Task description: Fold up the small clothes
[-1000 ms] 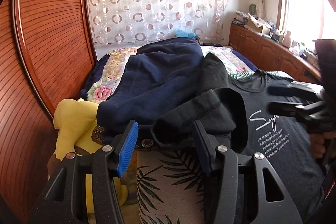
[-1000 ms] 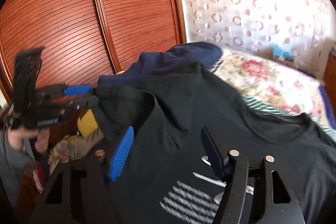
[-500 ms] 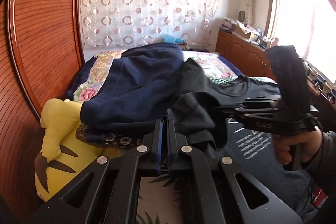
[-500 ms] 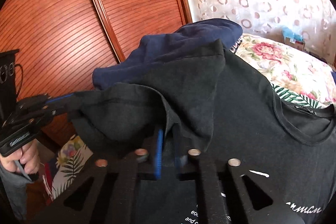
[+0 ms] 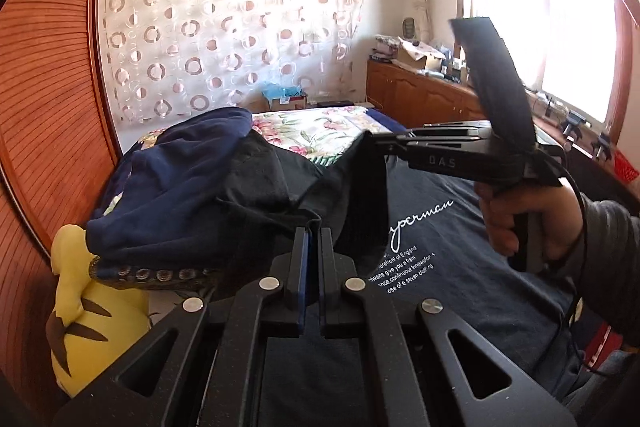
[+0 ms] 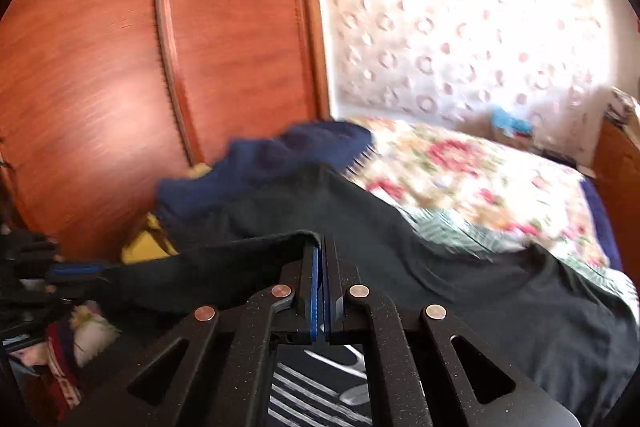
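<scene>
Black cotton T-shirt point(image 5: 460, 251), white script print facing up, spread over the near end of the bed point(image 5: 320, 131); its left sleeve is lifted off the mattress. Left gripper point(image 5: 312, 231) jaws pressed together on the sleeve hem, cloth pinched at the tips. Right gripper point(image 6: 322, 243) jaws likewise clamped on a fold of the same shirt, fabric stretched taut between the two tools. Right hand point(image 5: 520, 219) wraps the handle of its gripper, grey sleeve point(image 5: 612, 251) behind it. Navy garment point(image 5: 176, 179) heaped against the bed's left edge, touching the shirt. Yellow plush toy point(image 5: 80, 311) sits at the near-left corner, partly under the navy heap. Floral bedspread bare toward the far end. Wooden wardrobe doors point(image 6: 120, 67) left, patterned curtain point(image 5: 224, 39) beyond. Right view motion-blurred.
</scene>
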Available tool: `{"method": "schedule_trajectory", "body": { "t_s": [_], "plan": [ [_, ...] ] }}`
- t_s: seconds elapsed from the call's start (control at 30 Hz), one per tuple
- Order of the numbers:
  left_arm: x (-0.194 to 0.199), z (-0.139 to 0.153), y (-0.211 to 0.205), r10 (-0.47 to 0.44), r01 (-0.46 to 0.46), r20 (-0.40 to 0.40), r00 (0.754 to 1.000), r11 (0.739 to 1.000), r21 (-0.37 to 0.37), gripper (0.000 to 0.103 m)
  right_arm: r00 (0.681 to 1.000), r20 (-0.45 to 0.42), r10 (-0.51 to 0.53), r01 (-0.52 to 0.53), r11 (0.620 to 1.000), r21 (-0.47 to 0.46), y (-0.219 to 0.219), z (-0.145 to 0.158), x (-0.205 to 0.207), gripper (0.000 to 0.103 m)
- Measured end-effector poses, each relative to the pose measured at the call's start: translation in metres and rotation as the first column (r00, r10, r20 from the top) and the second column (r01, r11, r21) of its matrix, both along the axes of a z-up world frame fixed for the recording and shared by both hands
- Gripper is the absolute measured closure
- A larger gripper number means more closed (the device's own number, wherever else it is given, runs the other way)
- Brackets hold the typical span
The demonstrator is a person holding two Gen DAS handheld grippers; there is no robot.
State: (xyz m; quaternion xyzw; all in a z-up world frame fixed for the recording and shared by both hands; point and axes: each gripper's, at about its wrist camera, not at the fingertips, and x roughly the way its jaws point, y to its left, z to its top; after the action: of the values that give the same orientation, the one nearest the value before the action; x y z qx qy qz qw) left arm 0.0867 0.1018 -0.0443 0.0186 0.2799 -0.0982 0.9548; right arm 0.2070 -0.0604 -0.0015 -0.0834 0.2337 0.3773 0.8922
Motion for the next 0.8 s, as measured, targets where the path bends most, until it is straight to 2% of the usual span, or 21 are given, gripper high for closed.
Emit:
{"method": "schedule_trajectory", "body": {
  "t_s": [0.07, 0.1, 0.13, 0.17, 0.23, 0.27, 0.3, 0.33, 0.47, 0.53, 0.57, 0.77, 0.8],
  "plan": [
    [0.001, -0.003, -0.004, 0.007, -0.007, -0.006, 1.0, 1.0, 0.018, 0.084, 0.998, -0.058, -0.009, 0.008, 1.0, -0.027, -0.003, -0.013, 0.008, 0.101],
    [0.0, -0.005, -0.005, 0.009, -0.009, -0.008, 1.0, 1.0, 0.024, 0.079, 0.997, -0.077, -0.028, 0.024, 0.998, -0.058, -0.005, -0.02, 0.011, 0.096],
    [0.0, -0.007, -0.005, 0.01, -0.01, -0.012, 1.0, 1.0, 0.029, 0.068, 0.995, -0.087, -0.043, 0.036, 0.996, -0.084, -0.006, -0.025, 0.013, 0.09],
    [0.0, -0.009, -0.005, 0.008, -0.008, -0.016, 1.0, 1.0, 0.03, 0.057, 0.994, -0.097, -0.048, 0.038, 0.994, -0.103, -0.007, -0.031, 0.014, 0.089],
    [0.002, -0.014, -0.005, 0.011, -0.009, -0.034, 0.999, 0.999, 0.035, 0.051, 0.994, -0.094, -0.057, 0.046, 0.992, -0.115, -0.014, -0.039, 0.013, 0.086],
    [0.004, -0.017, -0.004, 0.016, -0.013, -0.051, 0.999, 0.999, 0.04, 0.049, 0.994, -0.092, -0.065, 0.053, 0.991, -0.121, -0.013, -0.038, 0.014, 0.082],
    [0.005, -0.02, -0.005, 0.017, -0.014, -0.06, 0.998, 0.999, 0.042, 0.048, 0.993, -0.093, -0.069, 0.058, 0.991, -0.122, -0.015, -0.038, 0.016, 0.072],
    [0.007, -0.023, -0.005, 0.015, -0.012, -0.071, 0.997, 0.999, 0.043, 0.046, 0.993, -0.092, -0.073, 0.062, 0.991, -0.121, -0.018, -0.039, 0.016, 0.07],
    [0.014, -0.035, -0.006, 0.024, -0.02, -0.105, 0.994, 0.999, 0.041, 0.027, 0.992, -0.095, -0.084, 0.073, 0.99, -0.118, -0.024, -0.028, 0.007, 0.07],
    [0.018, -0.04, -0.008, 0.019, -0.015, -0.119, 0.993, 0.999, 0.029, 0.025, 0.993, -0.089, -0.083, 0.072, 0.99, -0.119, -0.028, -0.028, 0.004, 0.069],
    [0.021, -0.043, -0.011, 0.018, -0.014, -0.128, 0.992, 0.999, 0.03, 0.024, 0.992, -0.088, -0.085, 0.074, 0.99, -0.123, -0.021, -0.018, 0.002, 0.069],
    [0.042, -0.062, -0.025, 0.025, -0.019, -0.18, 0.983, 0.999, 0.036, 0.024, 0.989, -0.087, -0.118, 0.104, 0.984, -0.146, -0.047, -0.02, -0.011, 0.054],
    [0.045, -0.065, -0.027, 0.024, -0.018, -0.19, 0.981, 0.999, 0.033, 0.024, 0.988, -0.095, -0.122, 0.107, 0.983, -0.149, -0.05, -0.023, -0.01, 0.048]
  ]
}}
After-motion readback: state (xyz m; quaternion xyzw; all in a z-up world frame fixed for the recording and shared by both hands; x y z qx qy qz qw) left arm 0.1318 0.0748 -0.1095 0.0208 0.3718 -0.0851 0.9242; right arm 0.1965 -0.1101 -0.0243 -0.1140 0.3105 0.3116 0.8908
